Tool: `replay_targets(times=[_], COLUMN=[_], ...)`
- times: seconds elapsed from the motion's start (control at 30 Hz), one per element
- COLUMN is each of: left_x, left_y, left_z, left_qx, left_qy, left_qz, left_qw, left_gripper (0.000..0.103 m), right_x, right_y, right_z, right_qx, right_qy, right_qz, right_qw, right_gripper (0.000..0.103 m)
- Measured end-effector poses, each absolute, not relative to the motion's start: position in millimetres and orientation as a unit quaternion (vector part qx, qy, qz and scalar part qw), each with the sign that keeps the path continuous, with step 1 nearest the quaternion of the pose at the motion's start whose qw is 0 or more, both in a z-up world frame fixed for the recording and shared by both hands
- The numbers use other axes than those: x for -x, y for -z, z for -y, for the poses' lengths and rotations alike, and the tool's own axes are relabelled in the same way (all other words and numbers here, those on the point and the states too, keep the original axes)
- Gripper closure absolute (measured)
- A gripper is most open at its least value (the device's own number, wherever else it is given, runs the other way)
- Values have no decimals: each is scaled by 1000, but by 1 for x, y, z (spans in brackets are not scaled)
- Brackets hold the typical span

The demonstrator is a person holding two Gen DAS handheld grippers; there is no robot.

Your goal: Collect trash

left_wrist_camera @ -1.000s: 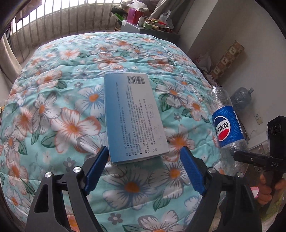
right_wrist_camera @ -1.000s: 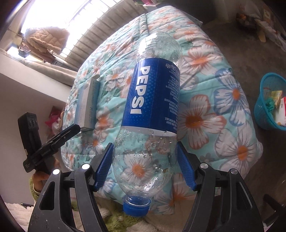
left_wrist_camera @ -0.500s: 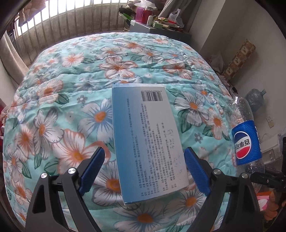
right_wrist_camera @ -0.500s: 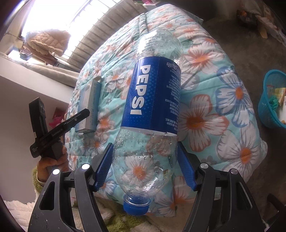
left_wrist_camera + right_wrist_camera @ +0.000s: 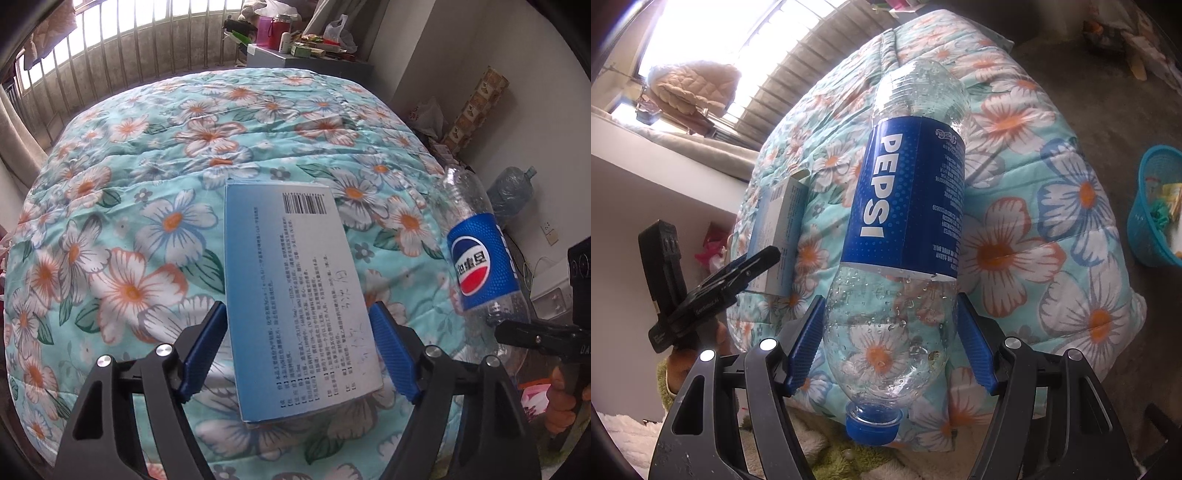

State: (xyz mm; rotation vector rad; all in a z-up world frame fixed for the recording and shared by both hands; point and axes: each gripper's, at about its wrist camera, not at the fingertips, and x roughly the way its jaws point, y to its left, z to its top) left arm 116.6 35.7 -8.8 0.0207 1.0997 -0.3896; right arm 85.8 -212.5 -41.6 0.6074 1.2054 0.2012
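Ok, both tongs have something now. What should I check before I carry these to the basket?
1. Right tongs grip the bottle: ok, pads press both sides of its clear part.
2. Cap on the bottle: ok, blue cap in place, pointing at the camera.
3. Left tongs grip the box: ok, pads meet both long edges.
4. Box clear of the quilt: cannot tell; in the right view it looks tilted up.
5. Basket located: ok, on the floor beside the bed, with trash inside.
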Motion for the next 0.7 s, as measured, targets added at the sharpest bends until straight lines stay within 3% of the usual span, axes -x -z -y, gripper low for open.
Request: replay_targets(times=[0.7], left_x=[-101], left_y=[16], left_z=[-23], left_qx=[-10], left_qy=[195], left_qz=[-529], left_qw=[826], left_gripper=[26], right_x=[-85], right_y=[43], right_z=[212], right_qx=[-283], right_qy=[-92], right_qz=[-557], right_qw=[775], right_gripper=[38])
